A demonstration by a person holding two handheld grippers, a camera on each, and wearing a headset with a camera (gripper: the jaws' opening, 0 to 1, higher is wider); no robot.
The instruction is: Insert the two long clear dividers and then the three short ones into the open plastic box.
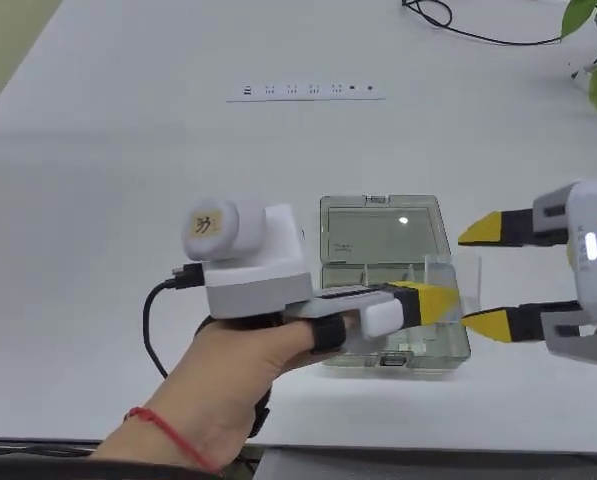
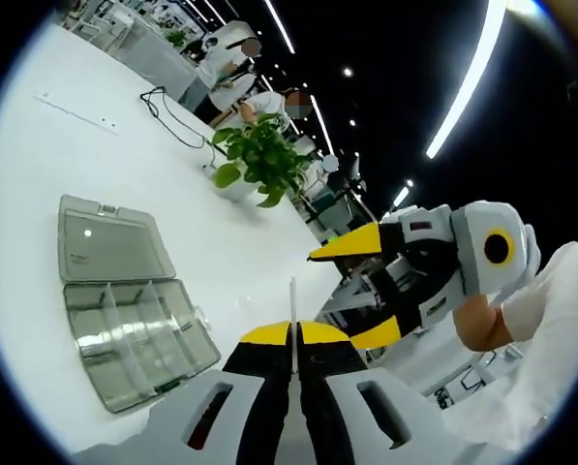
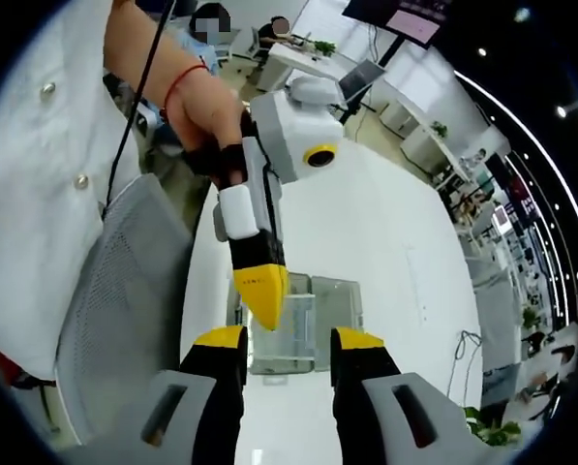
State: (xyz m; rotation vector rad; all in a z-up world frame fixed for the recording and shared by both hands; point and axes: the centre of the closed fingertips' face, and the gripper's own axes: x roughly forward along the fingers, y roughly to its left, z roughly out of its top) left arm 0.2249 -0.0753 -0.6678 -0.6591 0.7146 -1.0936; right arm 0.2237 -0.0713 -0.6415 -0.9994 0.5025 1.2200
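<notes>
- Now, the white table [image 1: 128, 200] bears the open plastic box [image 1: 378, 235], its lid lying flat.
- Right gripper [image 1: 466, 280]: jaws spread wide, holding nothing, tips facing the other gripper's tip.
- Left gripper [image 1: 446, 302]: jaws pinched together on a clear divider [image 1: 450, 268], over the box.

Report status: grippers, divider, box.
Left gripper shut on clear divider, by the open box. Right gripper open, facing the divider. Nothing in the way.

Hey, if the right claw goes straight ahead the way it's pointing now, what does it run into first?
Probably the clear divider pinched in the left claw, which lies straight ahead of the open jaws of the right claw. Exact depth is unclear.
</notes>
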